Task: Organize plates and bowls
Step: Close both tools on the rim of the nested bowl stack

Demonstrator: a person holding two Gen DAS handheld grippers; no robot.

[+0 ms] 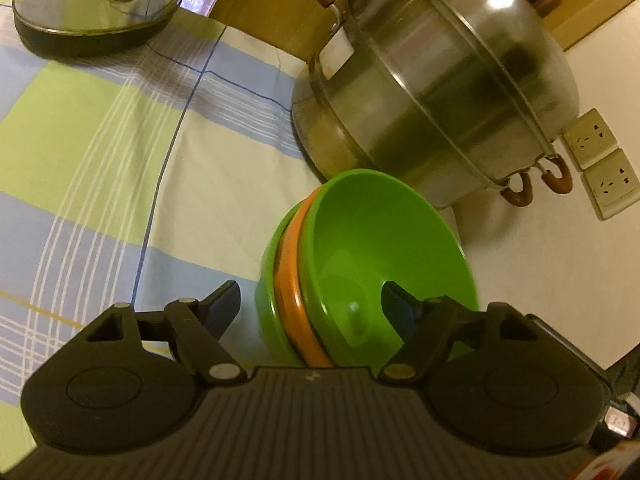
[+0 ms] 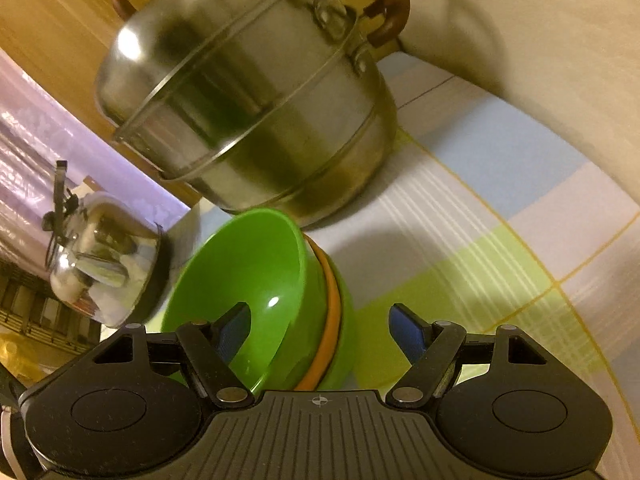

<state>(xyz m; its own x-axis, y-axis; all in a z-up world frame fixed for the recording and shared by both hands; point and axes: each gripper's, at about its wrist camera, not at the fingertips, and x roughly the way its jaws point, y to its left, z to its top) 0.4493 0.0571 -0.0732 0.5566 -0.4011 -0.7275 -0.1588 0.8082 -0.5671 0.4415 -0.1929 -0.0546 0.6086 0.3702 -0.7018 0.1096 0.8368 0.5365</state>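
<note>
**Inspector:** Where the checked cloth (image 1: 120, 128) meets the steel steamer pot (image 1: 436, 92), a nested stack of bowls (image 1: 320, 264) stands just in front of the pot. Confirm its orientation.

**Assistant:** Three round bowls, nested: a green one (image 2: 248, 280) on top, an orange one (image 2: 330, 320) showing only as a rim band, and another green one (image 2: 344, 308) beneath. The mouth faces up towards both cameras. A round stack has no long axis across; its stacking axis runs upward.

**Inspector:** Materials?

**Assistant:** Smooth, glossy, plastic-looking bowls with a highlight inside the top one. The pot is brushed metal, banded, with brown curved handles. A mirror-bright kettle (image 2: 100, 264) stands well apart. The cloth is woven, in green, blue and cream.

**Inspector:** Grippers?

**Assistant:** The left gripper (image 1: 316, 304) is spread, straddling one wall of the stack, one finger (image 1: 400, 304) inside the top bowl. The right gripper (image 2: 320, 324) is likewise spread across the opposite wall. No pad visibly presses.
</note>
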